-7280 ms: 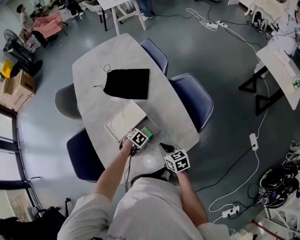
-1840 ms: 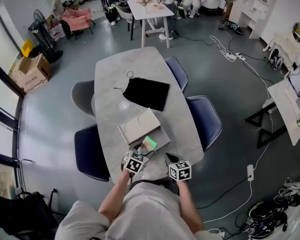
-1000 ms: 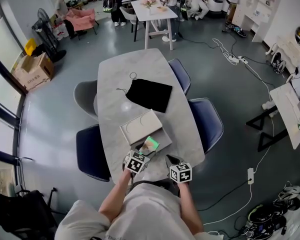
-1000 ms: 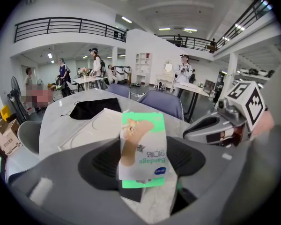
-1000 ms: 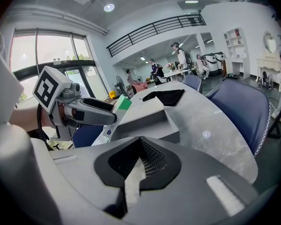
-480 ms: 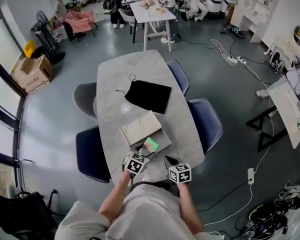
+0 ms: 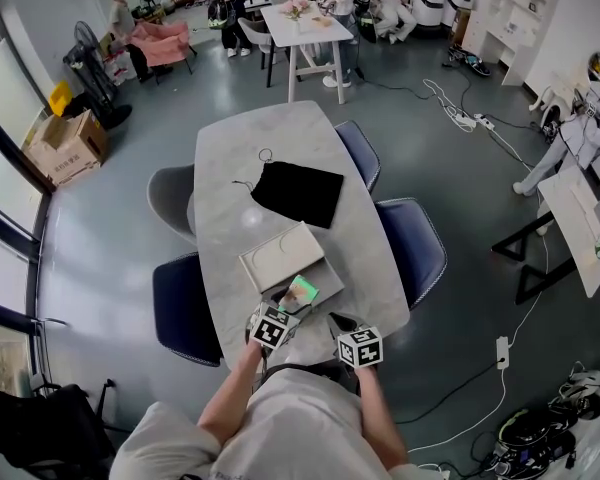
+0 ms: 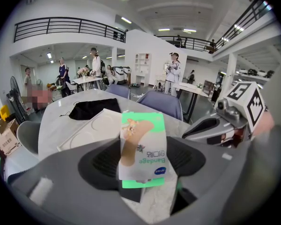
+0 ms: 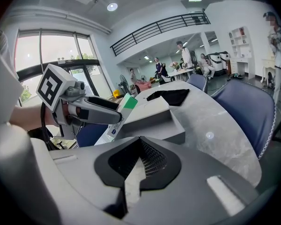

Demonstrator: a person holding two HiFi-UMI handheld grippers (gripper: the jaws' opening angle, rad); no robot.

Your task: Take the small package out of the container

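Observation:
The small package (image 8: 143,146), a white and green bandage pack, stands upright between the jaws of my left gripper (image 8: 143,167), which is shut on it. In the head view the package (image 7: 300,291) hangs just above the near end of the grey container (image 7: 325,285), with the left gripper (image 7: 279,315) below it. The right gripper view shows the package (image 9: 119,118) clear of the container (image 9: 154,122). My right gripper (image 9: 139,142) is shut and holds nothing. It hovers at the table's near edge, right of the left gripper (image 9: 86,110).
A cream lid (image 7: 279,252) lies against the container's far left side. A black drawstring pouch (image 7: 297,192) lies further up the marble table (image 7: 245,148). Blue chairs (image 7: 414,243) stand along the table's right side, and one chair (image 7: 177,303) on the left.
Since the oldest frame my left gripper has lifted the package up off the container. Over the last second both grippers have stayed almost still.

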